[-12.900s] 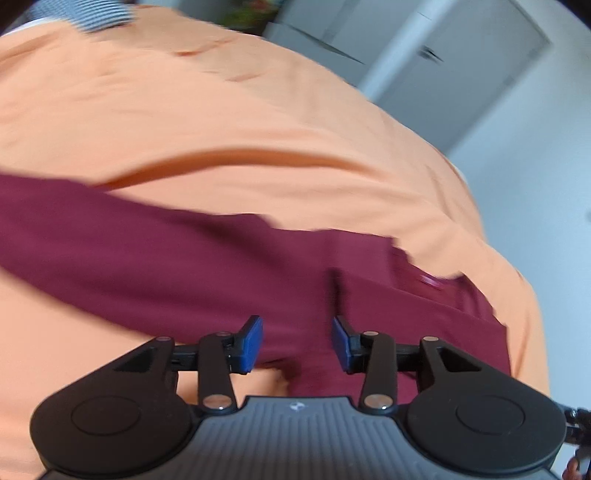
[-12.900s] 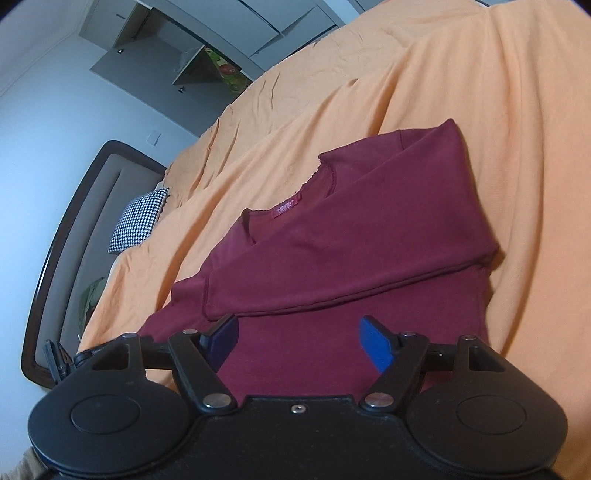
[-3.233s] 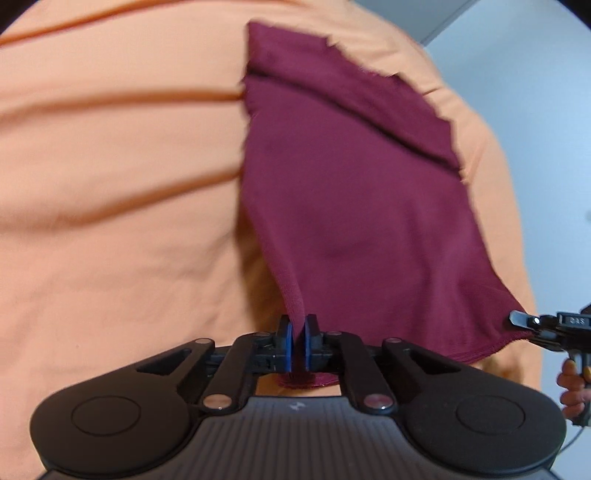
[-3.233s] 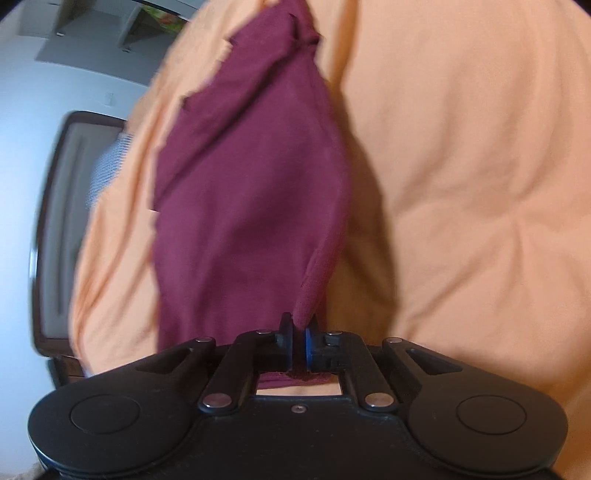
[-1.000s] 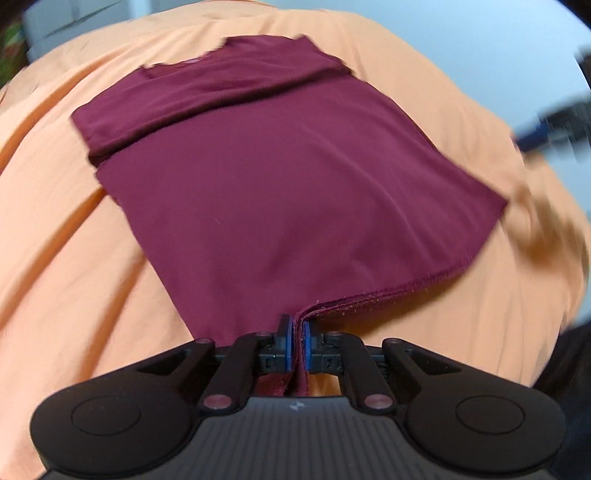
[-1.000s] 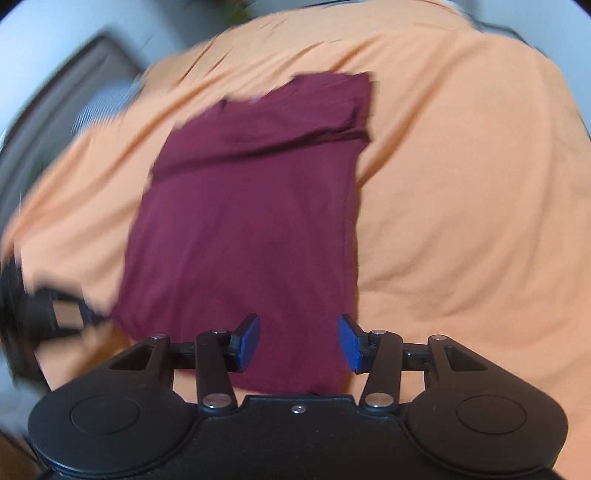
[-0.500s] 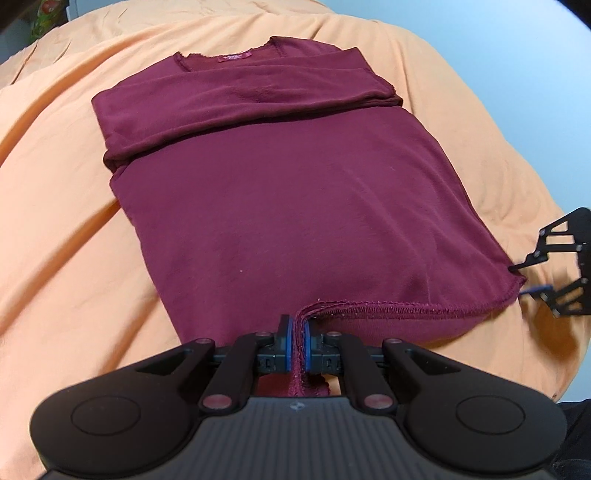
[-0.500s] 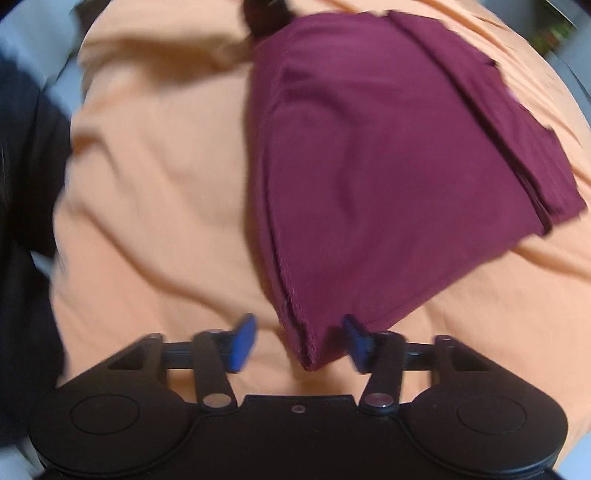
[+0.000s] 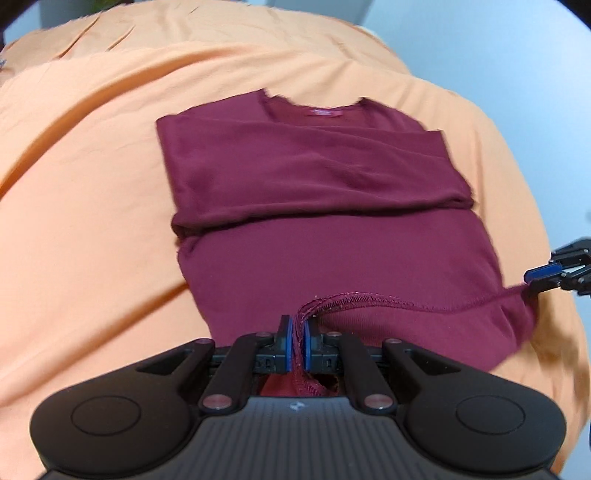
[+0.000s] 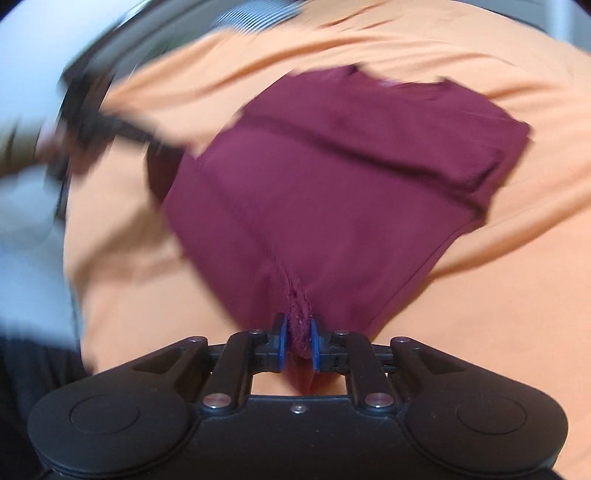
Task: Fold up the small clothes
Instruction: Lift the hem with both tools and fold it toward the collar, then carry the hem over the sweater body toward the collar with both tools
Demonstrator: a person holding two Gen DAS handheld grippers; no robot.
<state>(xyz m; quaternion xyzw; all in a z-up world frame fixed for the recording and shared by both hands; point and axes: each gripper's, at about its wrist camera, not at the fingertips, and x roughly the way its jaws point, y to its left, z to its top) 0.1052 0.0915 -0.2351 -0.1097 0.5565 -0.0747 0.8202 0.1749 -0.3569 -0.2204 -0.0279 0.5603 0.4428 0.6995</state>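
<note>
A maroon long-sleeved top lies on the orange bed cover, its sleeves folded across the chest and its collar at the far end. My left gripper is shut on the near-left corner of the stitched bottom hem, lifted slightly. My right gripper is shut on the other hem corner, bunched between its blue pads. The right gripper also shows in the left wrist view at the right, pinching the hem. The maroon top fills the blurred right wrist view.
The orange bed cover spreads on all sides of the top. A dark headboard and a checked pillow show blurred at the far left of the right wrist view. A pale wall lies beyond the bed.
My right gripper, open beside the hem corner half a second ago, has shut on it. The left gripper keeps its hold on the hem. Both views have swung round.
</note>
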